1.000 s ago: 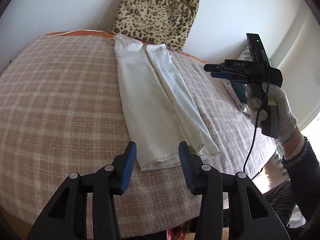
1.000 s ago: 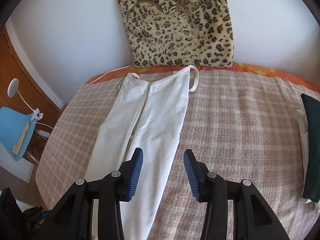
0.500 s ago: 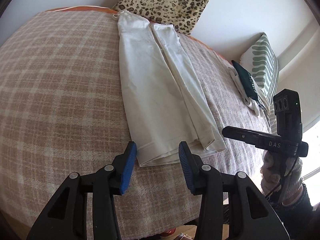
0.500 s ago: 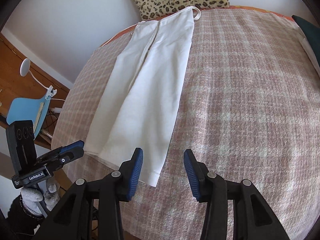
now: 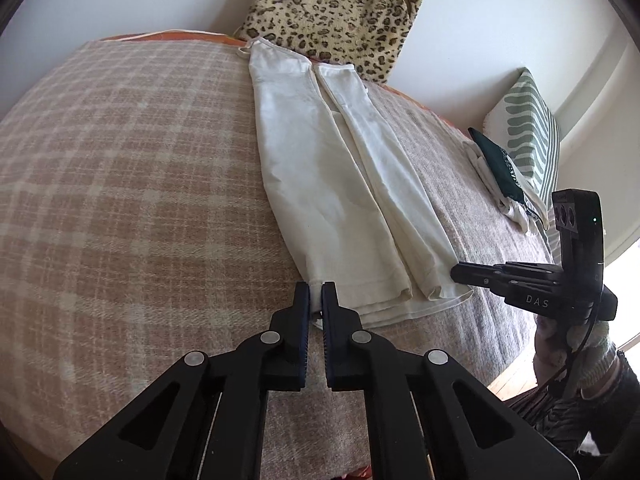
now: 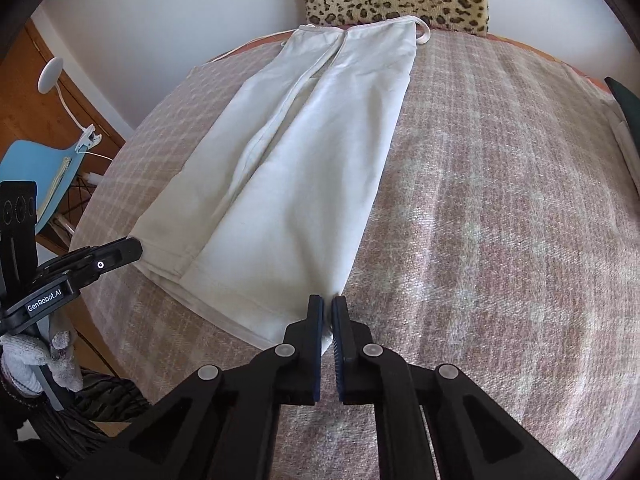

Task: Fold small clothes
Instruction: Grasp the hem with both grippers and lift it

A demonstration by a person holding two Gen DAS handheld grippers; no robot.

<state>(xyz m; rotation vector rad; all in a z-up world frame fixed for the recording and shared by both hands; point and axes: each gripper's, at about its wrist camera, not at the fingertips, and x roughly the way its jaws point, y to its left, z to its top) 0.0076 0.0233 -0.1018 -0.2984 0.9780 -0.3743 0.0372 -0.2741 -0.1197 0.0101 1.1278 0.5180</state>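
White garment flat, folded lengthwise on plaid bed cover, straps toward leopard cushion. Left hand-held gripper, open a second ago, just closed on near hem corner. Right hand-held gripper lowered from above, likewise just clamped on opposite hem corner.

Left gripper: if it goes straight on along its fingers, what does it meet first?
The left gripper is already shut on the near hem corner of the white garment. Going on, it would probably push that cloth into the checked blanket just beneath.
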